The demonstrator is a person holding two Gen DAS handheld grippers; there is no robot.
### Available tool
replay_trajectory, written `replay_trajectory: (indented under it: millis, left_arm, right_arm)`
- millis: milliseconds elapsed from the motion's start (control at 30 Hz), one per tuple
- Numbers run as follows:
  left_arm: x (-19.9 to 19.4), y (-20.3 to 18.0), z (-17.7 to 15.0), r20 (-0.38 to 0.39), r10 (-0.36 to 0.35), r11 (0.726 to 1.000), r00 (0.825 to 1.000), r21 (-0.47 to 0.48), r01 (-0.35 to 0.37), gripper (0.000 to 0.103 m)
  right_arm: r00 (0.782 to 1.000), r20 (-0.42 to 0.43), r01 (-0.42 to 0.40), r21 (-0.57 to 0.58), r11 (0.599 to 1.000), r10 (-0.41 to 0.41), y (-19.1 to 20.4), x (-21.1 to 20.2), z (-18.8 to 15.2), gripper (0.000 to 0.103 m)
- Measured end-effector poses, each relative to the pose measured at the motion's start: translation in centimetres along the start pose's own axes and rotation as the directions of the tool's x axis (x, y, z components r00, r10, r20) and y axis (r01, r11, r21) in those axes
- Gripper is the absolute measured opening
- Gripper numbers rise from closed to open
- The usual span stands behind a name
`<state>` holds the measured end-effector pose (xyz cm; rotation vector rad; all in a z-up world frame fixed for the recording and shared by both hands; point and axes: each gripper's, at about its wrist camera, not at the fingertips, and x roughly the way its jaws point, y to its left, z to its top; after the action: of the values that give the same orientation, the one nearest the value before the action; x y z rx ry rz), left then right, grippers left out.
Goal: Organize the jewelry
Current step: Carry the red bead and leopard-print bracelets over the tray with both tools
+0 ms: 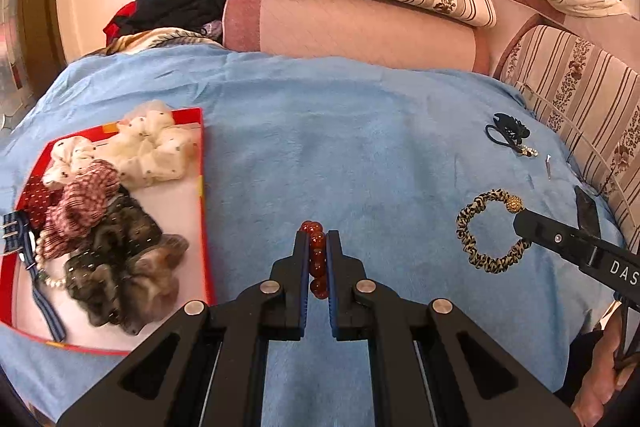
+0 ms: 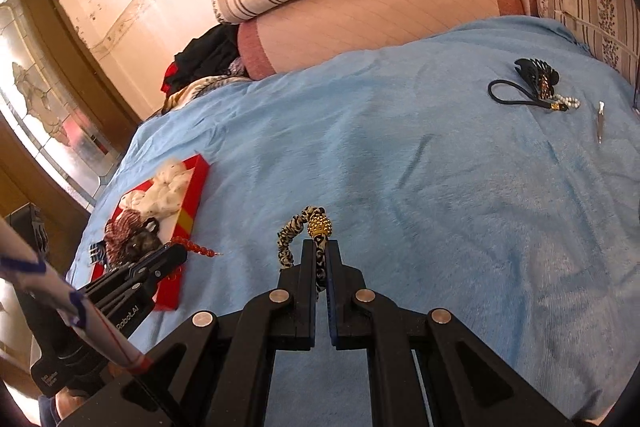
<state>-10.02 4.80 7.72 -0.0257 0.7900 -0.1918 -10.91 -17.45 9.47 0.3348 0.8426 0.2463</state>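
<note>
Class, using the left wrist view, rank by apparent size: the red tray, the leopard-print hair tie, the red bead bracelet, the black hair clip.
1. red tray
2. leopard-print hair tie
3. red bead bracelet, partly hidden by the claw, and black hair clip, farther away: unsure, not ranked.

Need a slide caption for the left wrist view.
Left hand-held gripper clamps red bead bracelet beside red tray of scrunchies.

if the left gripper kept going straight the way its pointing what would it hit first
Probably just the blue blanket. The left gripper, shut on the red bead bracelet, points forward and down at bare fabric. The red tray sits off to its left, so it looks clear of it, though depth is hard to judge.
</note>
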Motion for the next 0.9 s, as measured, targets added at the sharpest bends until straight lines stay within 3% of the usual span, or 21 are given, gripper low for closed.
replay_trajectory:
  millis: [400, 900]
  left_arm:
    - [-4.0, 1.5, 0.1, 0.077, 0.046, 0.999, 0.996, -0.008, -0.046, 0.007]
    - [-7.4, 7.0, 0.8, 0.159, 0.104, 0.989, 0.982, -0.119, -0.086, 0.007]
  right_arm:
    - [0.999, 0.011, -0.032, -0.089, 0.996, 0.033, 4.7, -1.6, -0.3, 0.005]
    - [0.997, -0.014, -0.071, -0.224, 0.972, 0.07, 11.8, -0.7, 0.0, 0.005]
